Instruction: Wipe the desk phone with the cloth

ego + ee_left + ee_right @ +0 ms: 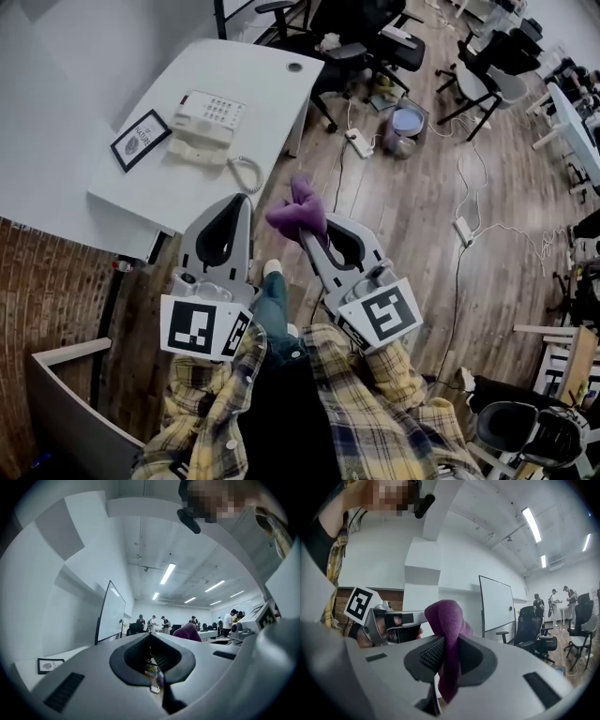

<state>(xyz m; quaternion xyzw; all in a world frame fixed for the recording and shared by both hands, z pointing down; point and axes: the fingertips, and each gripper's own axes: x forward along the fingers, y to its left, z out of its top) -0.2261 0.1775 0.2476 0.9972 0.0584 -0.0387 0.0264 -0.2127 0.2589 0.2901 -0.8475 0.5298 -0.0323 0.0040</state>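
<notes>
Wiping has not begun: the right gripper [316, 234] clamps the purple cloth [296, 208], the left gripper [241, 202] is closed on nothing, both well short of the phone [206, 122] on the desk [178, 187].

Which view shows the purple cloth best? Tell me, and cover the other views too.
The right gripper view: the purple cloth fills the centre, pinched between the right tool's jaws. The head view shows it bunched at that tool's tip; the left gripper view catches only a purple corner.
</notes>
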